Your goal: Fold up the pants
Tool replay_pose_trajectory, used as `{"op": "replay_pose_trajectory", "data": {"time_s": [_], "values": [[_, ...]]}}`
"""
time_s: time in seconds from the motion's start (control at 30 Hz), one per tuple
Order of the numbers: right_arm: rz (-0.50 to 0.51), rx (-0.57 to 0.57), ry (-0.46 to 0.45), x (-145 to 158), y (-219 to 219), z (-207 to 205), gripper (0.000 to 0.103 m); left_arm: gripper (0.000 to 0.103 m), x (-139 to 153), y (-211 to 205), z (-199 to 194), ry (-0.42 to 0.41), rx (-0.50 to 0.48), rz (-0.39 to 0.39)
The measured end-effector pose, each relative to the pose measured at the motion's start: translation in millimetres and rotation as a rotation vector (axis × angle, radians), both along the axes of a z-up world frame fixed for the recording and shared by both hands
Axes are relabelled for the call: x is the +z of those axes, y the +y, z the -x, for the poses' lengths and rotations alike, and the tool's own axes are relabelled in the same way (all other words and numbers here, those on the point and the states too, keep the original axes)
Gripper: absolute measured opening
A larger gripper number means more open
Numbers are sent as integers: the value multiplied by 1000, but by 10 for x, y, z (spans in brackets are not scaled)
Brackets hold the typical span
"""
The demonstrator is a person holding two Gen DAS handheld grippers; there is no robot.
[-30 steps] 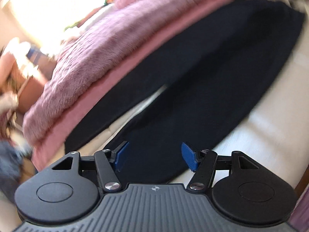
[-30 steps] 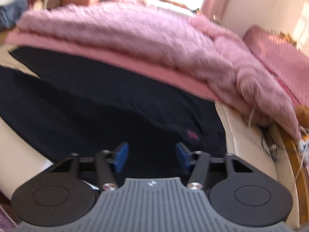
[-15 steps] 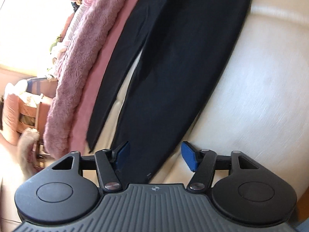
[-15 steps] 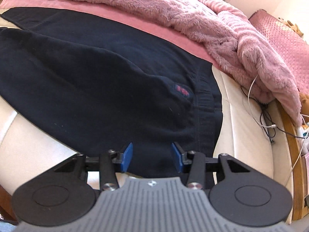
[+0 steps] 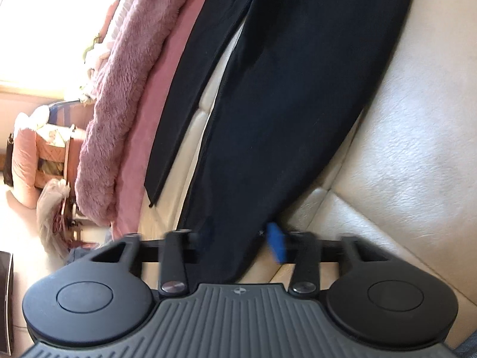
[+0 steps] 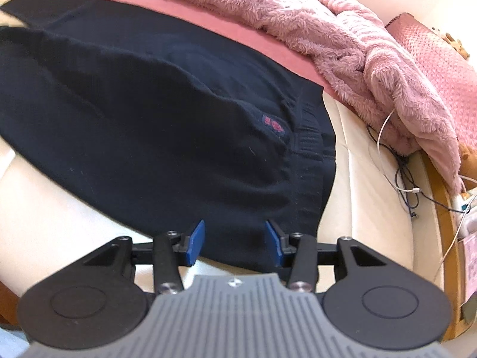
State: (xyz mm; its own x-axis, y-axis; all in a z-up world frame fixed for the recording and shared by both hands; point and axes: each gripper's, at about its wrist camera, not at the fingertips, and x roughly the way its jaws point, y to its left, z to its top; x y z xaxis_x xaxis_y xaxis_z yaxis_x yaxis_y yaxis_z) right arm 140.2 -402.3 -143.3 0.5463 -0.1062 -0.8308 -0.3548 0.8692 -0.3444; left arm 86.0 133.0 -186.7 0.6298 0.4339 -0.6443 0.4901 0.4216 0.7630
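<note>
The pants (image 6: 155, 125) lie spread flat on a cream cushioned seat (image 5: 402, 155), legs parted and running away from the waistband (image 6: 310, 137), which sits at the right-hand end with a small red mark beside it. Laid out like this, both ends are reachable at once, which suits a fold that brings one leg over the other or hem to waist.

The left tool (image 5: 235, 238) is down at the hem of the nearer leg (image 5: 262, 125), and its jaws have just been closing with the dark cloth between them. The picture is smeared there: one blue pad (image 5: 275, 241) shows at the cloth's edge and the other is lost against the fabric, so I cannot tell whether the pads already pinch it. Taking the hem at its very end probably gives the most control over a long limp leg.

The right tool (image 6: 235, 241) hovers low over the waist corner, jaws apart and straddling the near edge of the cloth without pressing it; it looks poised to grip that end so both ends lift together.

Behind the pants, a fluffy pink blanket (image 6: 342, 47) is heaped along the back of the seat, over a smoother pink layer touching the far leg. Thin cables (image 6: 396, 161) trail down beyond the waistband, clear of the cloth.
</note>
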Motion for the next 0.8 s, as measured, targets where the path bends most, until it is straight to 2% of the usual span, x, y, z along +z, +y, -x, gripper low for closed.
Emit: {"op": "replay_pose_trajectory", "data": {"time_s": [0.1, 0.2, 0.47, 0.6, 0.7, 0.8], "values": [[62, 60, 13, -24, 10, 31, 41, 11, 58, 21, -39, 8, 37, 55], [123, 144, 21, -23, 41, 95, 41, 2, 175, 36, -82, -16, 65, 113], [252, 389, 31, -66, 148, 316, 40, 1, 755, 257, -364, -132, 354, 471], [310, 498, 39, -117, 158, 408, 39, 1, 1007, 354, -487, -180, 479, 623], [381, 583, 48, -186, 165, 460, 39, 1, 1118, 386, -545, -194, 530, 674], [456, 630, 40, -259, 142, 458, 37, 1, 1179, 381, -594, -201, 541, 678]]}}
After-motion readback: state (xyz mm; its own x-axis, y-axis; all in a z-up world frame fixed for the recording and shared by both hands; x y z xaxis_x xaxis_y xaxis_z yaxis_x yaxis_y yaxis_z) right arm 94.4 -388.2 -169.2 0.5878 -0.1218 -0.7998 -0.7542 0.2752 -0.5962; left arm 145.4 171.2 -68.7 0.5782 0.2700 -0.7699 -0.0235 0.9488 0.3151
